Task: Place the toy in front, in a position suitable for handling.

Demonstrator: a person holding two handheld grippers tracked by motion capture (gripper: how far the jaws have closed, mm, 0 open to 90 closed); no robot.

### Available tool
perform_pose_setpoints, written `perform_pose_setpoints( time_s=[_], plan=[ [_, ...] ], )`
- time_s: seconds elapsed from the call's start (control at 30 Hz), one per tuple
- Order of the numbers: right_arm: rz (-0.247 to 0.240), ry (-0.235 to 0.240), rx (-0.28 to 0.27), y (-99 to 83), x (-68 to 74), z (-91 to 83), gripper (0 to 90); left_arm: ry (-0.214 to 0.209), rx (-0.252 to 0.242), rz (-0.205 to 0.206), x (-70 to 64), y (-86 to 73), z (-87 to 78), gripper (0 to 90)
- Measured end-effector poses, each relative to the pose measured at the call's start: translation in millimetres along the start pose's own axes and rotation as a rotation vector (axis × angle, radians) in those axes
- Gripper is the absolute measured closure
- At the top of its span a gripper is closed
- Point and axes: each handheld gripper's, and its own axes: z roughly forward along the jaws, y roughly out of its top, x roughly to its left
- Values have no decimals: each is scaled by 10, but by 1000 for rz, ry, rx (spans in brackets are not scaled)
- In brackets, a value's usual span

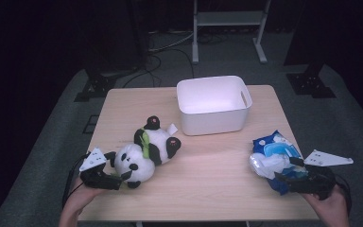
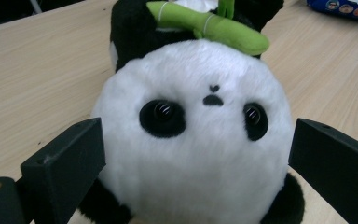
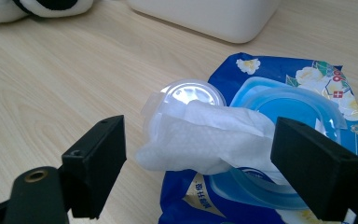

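Here, nothing sits in the white bin yet. Nearer the person, the left claw gapes around a panda plush; the right claw gapes over a wipes pack.

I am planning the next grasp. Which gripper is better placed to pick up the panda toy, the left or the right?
The left gripper. Its open jaws already stand on either side of the panda toy at its head. The right gripper is at the far side of the table, open around the wipe sticking out of the blue wipes pack.
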Motion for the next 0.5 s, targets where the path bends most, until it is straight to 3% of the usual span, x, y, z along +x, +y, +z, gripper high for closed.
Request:
perform_pose_setpoints(
  time_s=[0.27, 0.5],
  plan=[
    [2, 1, 1, 35, -17, -14, 168, -8, 14, 23, -71, 99, 136, 24],
    [4, -5, 3, 69, -46, -47, 168, 17, 15, 43, -74, 184, 278, 15]
  ],
)
